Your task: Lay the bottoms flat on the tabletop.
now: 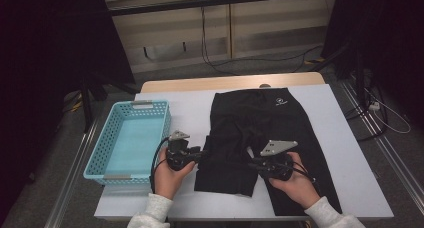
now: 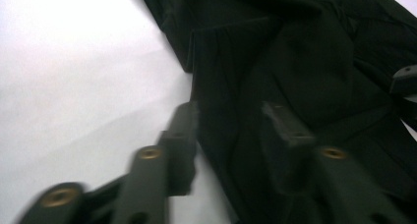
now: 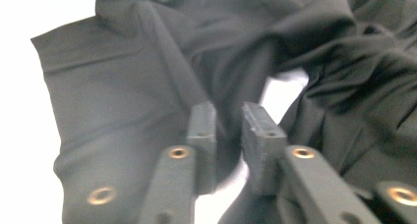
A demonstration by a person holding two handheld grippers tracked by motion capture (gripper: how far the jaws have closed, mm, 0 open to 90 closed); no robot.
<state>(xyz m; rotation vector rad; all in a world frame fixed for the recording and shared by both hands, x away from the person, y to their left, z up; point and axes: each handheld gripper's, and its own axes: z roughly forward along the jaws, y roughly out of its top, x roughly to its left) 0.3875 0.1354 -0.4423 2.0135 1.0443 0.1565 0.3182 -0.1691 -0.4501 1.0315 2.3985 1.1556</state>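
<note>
Black shorts (image 1: 270,125) lie spread on the white table (image 1: 350,153), waistband at the far side. My left gripper (image 1: 201,152) sits at the outer edge of the shorts' left leg. In the left gripper view it (image 2: 231,128) is open, one jaw over bare table and the other over the black fabric (image 2: 295,62). My right gripper (image 1: 252,163) points left between the two legs. In the right gripper view its jaws (image 3: 230,128) stand close together, with a fold of the shorts (image 3: 147,86) running in between them and creases converging there.
A light blue plastic basket (image 1: 95,163) stands on the table's left side, close to my left hand. The table's front edge runs just beneath both forearms. Cables trail across the floor behind the table.
</note>
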